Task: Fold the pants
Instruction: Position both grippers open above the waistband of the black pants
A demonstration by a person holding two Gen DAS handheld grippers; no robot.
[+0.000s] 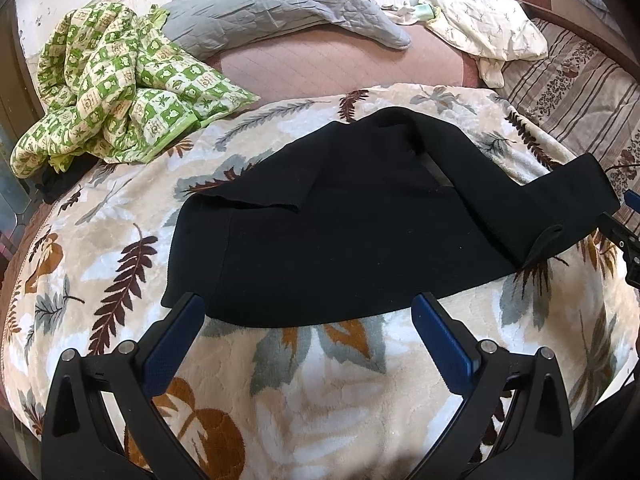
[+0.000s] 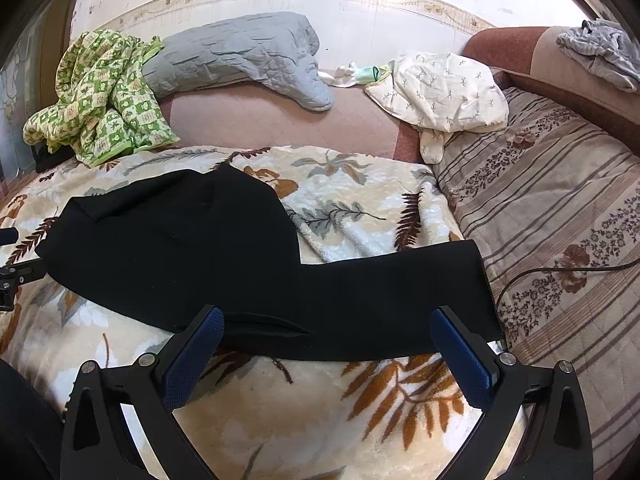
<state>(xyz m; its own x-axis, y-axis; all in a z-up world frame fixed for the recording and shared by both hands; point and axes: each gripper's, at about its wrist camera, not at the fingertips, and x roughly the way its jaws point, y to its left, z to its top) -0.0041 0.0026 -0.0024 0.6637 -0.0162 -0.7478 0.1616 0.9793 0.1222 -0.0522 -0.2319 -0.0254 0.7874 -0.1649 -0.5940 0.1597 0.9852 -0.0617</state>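
A bed (image 2: 560, 216) with a leaf-patterned blanket (image 2: 340, 392) stands against a white wall (image 2: 360, 12) with a floral border; a reddish-brown headboard (image 2: 504, 46) rises at right.

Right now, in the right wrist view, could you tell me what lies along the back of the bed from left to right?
Green checked quilt → grey quilted pillow → cream printed cloth → grey garment on the brown bolster.
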